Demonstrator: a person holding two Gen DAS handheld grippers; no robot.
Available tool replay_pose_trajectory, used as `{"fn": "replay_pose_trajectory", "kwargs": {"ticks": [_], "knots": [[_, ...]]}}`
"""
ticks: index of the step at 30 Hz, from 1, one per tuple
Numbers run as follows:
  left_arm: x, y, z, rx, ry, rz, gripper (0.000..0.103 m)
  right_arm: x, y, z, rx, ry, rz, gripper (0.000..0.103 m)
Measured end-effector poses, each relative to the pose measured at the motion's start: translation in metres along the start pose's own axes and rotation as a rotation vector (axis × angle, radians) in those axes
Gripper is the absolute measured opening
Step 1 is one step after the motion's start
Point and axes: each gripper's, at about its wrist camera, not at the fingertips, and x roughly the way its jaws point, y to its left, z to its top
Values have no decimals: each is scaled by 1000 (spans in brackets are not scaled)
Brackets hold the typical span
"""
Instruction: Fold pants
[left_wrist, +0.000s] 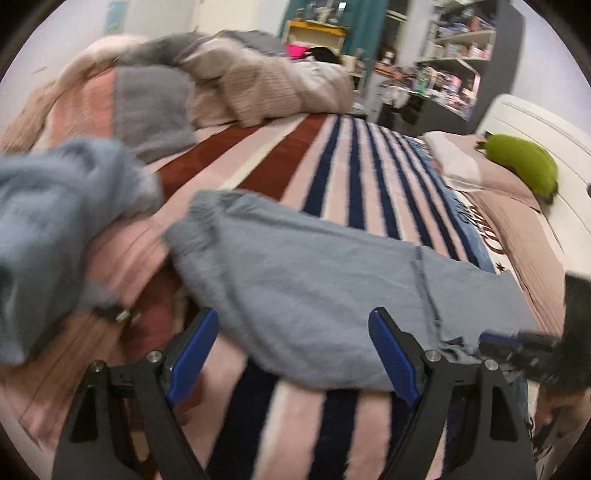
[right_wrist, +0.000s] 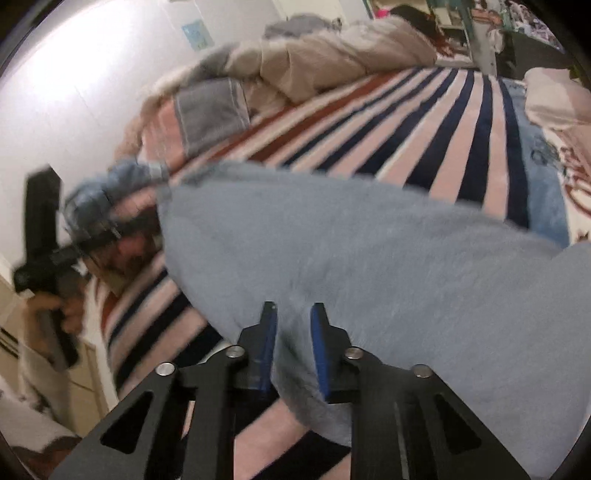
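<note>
The light blue pants (left_wrist: 314, 288) lie across a striped blanket (left_wrist: 332, 177) on the bed. In the left wrist view my left gripper (left_wrist: 291, 354) is open, its blue pads wide apart at the near edge of the pants, holding nothing. A bunched blue part of the fabric (left_wrist: 55, 221) hangs at the left. My right gripper shows there at the right edge (left_wrist: 517, 343), at the fabric's corner. In the right wrist view my right gripper (right_wrist: 293, 350) is shut on a fold of the pants (right_wrist: 369, 258). The left gripper (right_wrist: 48, 258) is at the far left, blurred.
Rumpled beige and grey bedding (left_wrist: 240, 81) lies piled at the far end of the bed. A green plush toy (left_wrist: 524, 166) lies on a pillow at the right by the white headboard (left_wrist: 546, 125). Cluttered shelves (left_wrist: 454, 55) stand beyond. A white wall (right_wrist: 74, 92) is at the left.
</note>
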Motion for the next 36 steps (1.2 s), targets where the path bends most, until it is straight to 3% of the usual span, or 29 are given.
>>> {"fn": "replay_pose_trajectory", "kwargs": {"ticks": [5, 8, 10, 14, 17, 23, 25, 27, 29, 36], "knots": [[7, 8, -13, 22, 23, -42, 81, 18, 11, -13, -41, 28, -61, 14], [23, 4, -17, -21, 67, -122, 81, 15, 8, -4, 9, 19, -39, 14], [35, 5, -18, -61, 95, -136, 81, 11, 3, -3, 55, 2, -4, 14], [55, 10, -18, -158, 103, -49, 81, 3, 5, 1, 64, -25, 10, 15], [64, 17, -16, -238, 76, -20, 81, -3, 12, 1, 38, -40, 26, 23], [80, 17, -10, -286, 27, 29, 81, -5, 19, 3, 48, -64, 66, 23], [81, 15, -7, -288, 8, 39, 73, -5, 19, 4, 55, -67, 70, 23], [81, 16, -4, -299, -9, 53, 47, -6, 18, 4, 62, -73, 70, 23], [80, 19, -1, -321, -43, 58, 36, -8, 16, 3, 66, -80, 68, 23], [72, 4, 13, -238, -107, 47, 17, -18, 11, -9, 133, -127, 72, 23]]}}
